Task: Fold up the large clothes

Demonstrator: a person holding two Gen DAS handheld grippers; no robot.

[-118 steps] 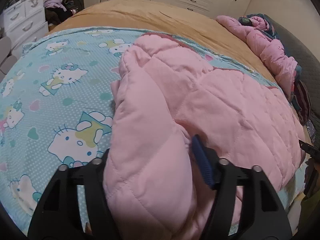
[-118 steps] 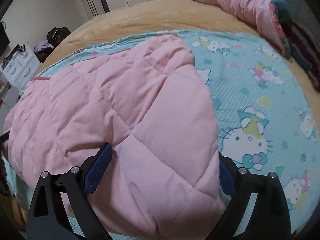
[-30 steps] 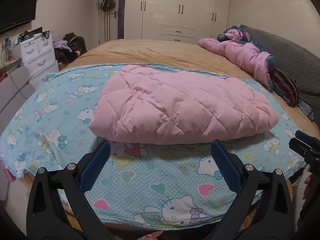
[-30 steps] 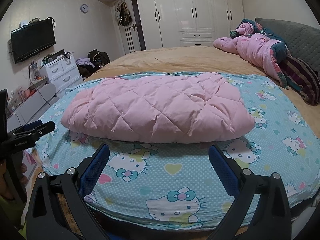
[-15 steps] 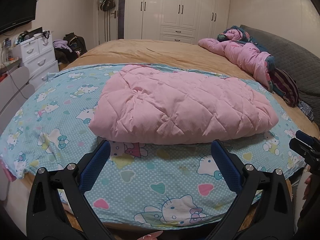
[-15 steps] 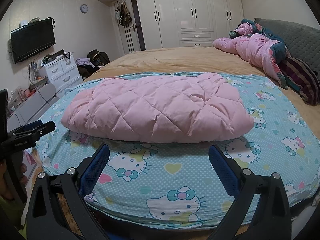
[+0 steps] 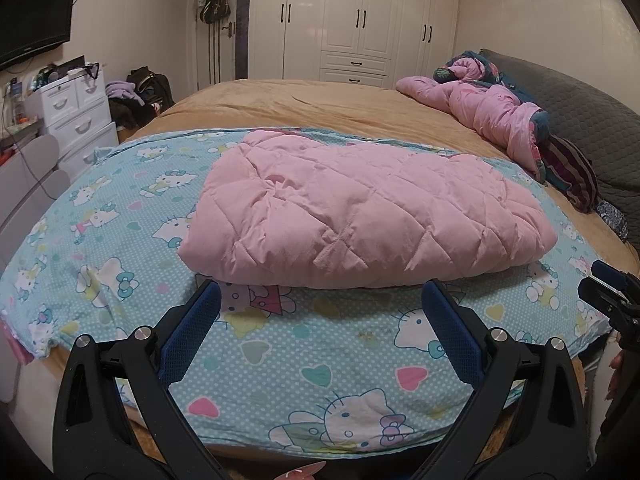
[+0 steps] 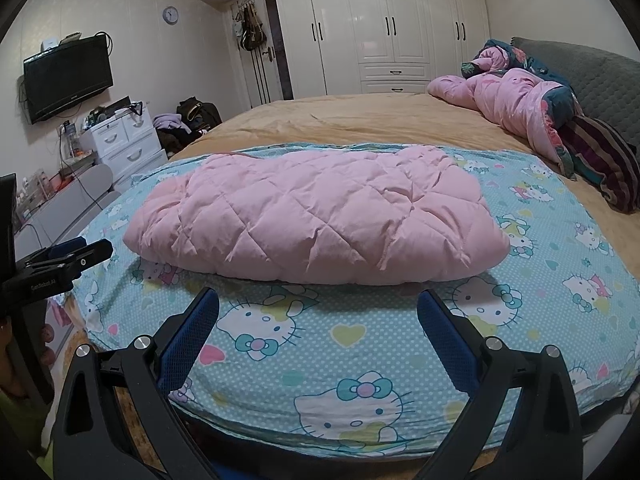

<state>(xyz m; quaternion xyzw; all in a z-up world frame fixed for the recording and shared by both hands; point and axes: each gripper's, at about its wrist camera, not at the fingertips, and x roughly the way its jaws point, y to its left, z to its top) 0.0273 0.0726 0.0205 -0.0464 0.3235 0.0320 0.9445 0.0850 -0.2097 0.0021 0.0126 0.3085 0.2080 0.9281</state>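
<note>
A pink quilted coat (image 7: 360, 212) lies folded into a wide bundle on the teal cartoon-cat sheet (image 7: 280, 360); it also shows in the right wrist view (image 8: 316, 216). My left gripper (image 7: 320, 300) is open and empty, held back from the coat's near edge above the sheet. My right gripper (image 8: 318, 304) is open and empty, also short of the coat. The right gripper's tip shows at the right edge of the left wrist view (image 7: 608, 284). The left gripper shows at the left edge of the right wrist view (image 8: 68, 256).
The sheet (image 8: 360, 360) covers the near part of a tan bed (image 7: 320, 108). A rumpled pink duvet (image 7: 488, 116) and striped pillow (image 7: 572, 168) lie at the far right by the grey headboard. White drawers (image 7: 76, 104) stand at left, wardrobes (image 7: 360, 20) behind.
About four seconds ago both grippers were right on the coat. Now both are pulled back, open and empty. Over the last second nothing has visibly moved.
</note>
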